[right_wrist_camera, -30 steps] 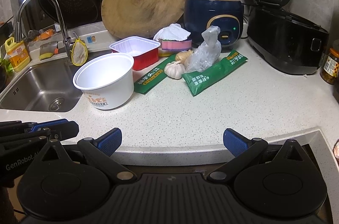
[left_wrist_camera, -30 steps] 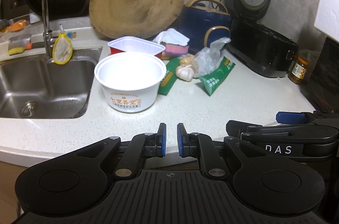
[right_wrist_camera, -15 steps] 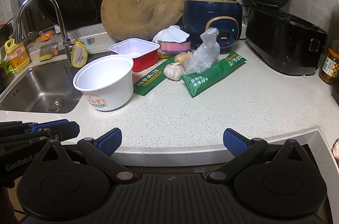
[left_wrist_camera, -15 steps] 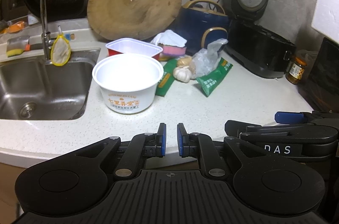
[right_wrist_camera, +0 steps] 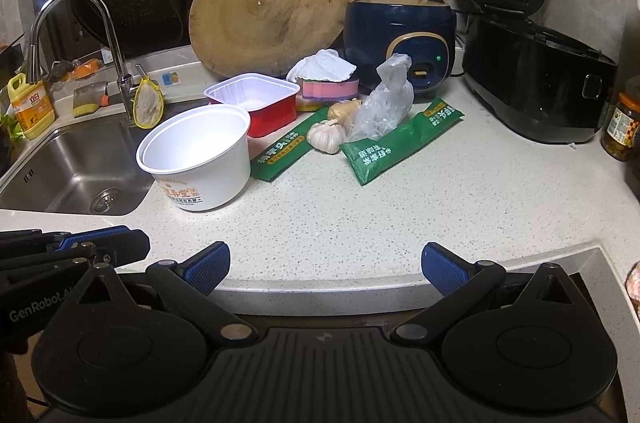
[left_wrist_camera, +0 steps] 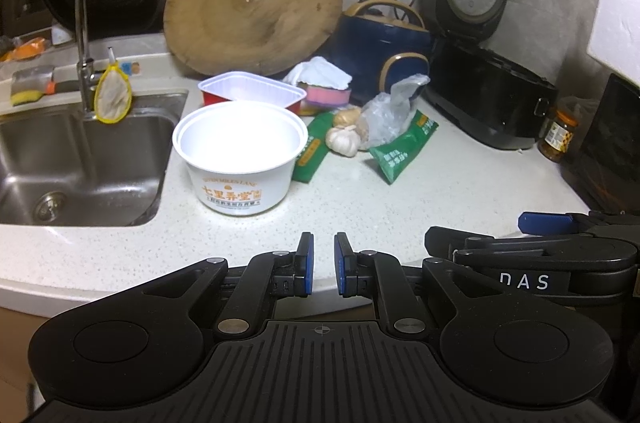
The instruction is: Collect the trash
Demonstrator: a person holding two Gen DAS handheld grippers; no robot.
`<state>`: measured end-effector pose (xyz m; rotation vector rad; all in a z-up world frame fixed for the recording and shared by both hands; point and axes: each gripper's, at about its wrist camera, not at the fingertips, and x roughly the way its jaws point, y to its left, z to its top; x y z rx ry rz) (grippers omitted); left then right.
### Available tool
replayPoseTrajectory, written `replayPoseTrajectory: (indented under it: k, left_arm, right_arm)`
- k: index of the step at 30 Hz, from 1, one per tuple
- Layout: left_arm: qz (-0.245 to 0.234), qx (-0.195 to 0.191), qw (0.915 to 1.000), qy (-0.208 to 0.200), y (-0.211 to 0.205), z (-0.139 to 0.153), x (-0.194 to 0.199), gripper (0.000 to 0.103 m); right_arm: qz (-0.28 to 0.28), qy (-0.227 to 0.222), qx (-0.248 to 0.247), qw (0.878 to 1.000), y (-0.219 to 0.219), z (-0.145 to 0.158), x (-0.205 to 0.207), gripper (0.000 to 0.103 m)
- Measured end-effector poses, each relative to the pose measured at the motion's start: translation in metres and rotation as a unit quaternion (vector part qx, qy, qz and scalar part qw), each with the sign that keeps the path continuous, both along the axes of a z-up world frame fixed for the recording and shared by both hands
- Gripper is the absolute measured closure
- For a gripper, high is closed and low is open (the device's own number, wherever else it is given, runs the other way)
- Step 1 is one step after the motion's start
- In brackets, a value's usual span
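Note:
A white paper bowl (left_wrist_camera: 240, 155) (right_wrist_camera: 198, 155) stands empty on the speckled counter beside the sink. Behind it sit a red tray (left_wrist_camera: 252, 95) (right_wrist_camera: 254, 103), two green wrappers (right_wrist_camera: 400, 143) (right_wrist_camera: 280, 153) (left_wrist_camera: 402, 151), a crumpled clear plastic bag (right_wrist_camera: 384, 107) (left_wrist_camera: 388, 115) and a garlic bulb (right_wrist_camera: 326, 137). My left gripper (left_wrist_camera: 321, 263) is nearly shut and empty, at the counter's front edge, short of the bowl. My right gripper (right_wrist_camera: 325, 263) is open wide and empty at the front edge; it also shows in the left wrist view (left_wrist_camera: 540, 243).
A steel sink (right_wrist_camera: 68, 167) with a faucet (right_wrist_camera: 100, 35) lies at the left. A round wooden board (right_wrist_camera: 272, 7), a blue cooker (right_wrist_camera: 400, 39), a black rice cooker (right_wrist_camera: 536, 71) and a jar (right_wrist_camera: 622, 127) stand along the back and right. Sponges and a white cloth (right_wrist_camera: 326, 79) sit behind the tray.
Both grippers have edged slightly forward towards the counter; the items look a little closer. The jaws have not changed.

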<state>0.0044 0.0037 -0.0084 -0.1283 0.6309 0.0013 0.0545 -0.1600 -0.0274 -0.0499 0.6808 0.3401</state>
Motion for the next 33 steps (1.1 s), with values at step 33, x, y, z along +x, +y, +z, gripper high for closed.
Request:
replayPoseTrajectory:
  k: [33]
  left_arm:
    - [0.014, -0.094, 0.995, 0.033, 0.044, -0.024, 0.076, 0.089]
  right_arm:
    - [0.016, 0.004, 0.013, 1.0, -0.012, -0.023, 0.076, 0.0]
